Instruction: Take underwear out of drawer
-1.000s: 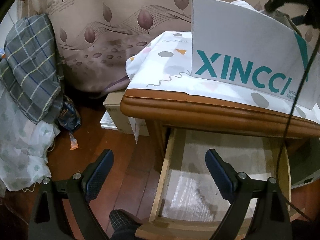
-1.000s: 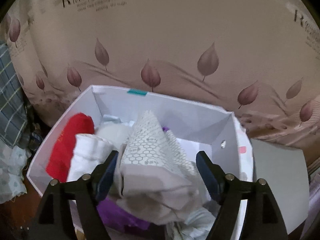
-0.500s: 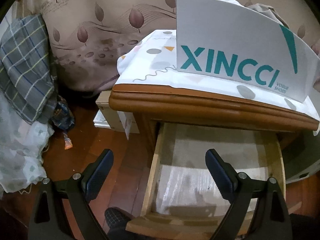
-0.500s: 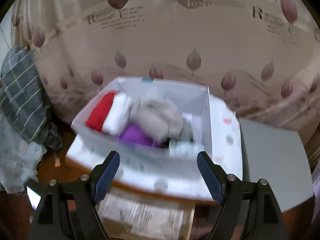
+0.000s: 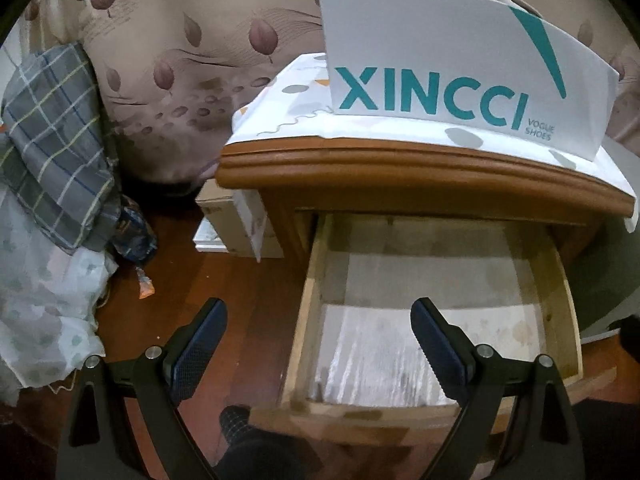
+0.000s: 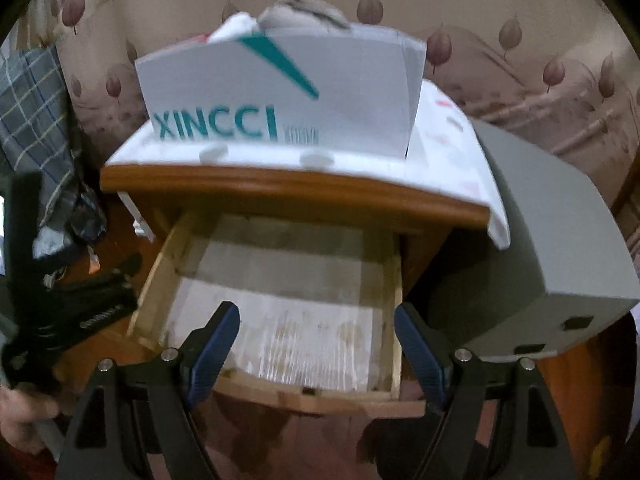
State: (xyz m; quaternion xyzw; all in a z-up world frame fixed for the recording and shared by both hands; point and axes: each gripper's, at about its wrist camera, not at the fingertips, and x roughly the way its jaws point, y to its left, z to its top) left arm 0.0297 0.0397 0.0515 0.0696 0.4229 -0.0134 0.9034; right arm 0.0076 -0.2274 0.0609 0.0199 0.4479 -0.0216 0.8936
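Ref. landmark: the pulled-out wooden drawer (image 5: 432,320) of the brown wooden nightstand (image 5: 400,176).

1. Your left gripper (image 5: 318,338) hangs over the drawer's front-left corner. Jaws wide apart, nothing btwn them; left finger sits over the floor, right finger over the drawer's liner.
2. Your right gripper (image 6: 316,344) hangs over the drawer's front edge, jaws also spread wide, nothing held. Both pads clear of the wood.
3. Drawer interior: only a pale, stained paper liner (image 6: 288,320) shows. No garment visible inside.
4. Underwear (image 6: 304,16): rolled grey and white pieces poke above the rim of the white cardboard shoe box lettered XINCCI (image 5: 448,64). Box stands on a white patterned cloth (image 5: 288,116) on the nightstand top, directly behind and above the drawer.
5. Right of the drawer: a grey box-shaped unit (image 6: 540,248), just beside the nightstand.
6. Left of the drawer: dark wood floor (image 5: 192,272), and further out a grey plaid fabric (image 5: 52,140).
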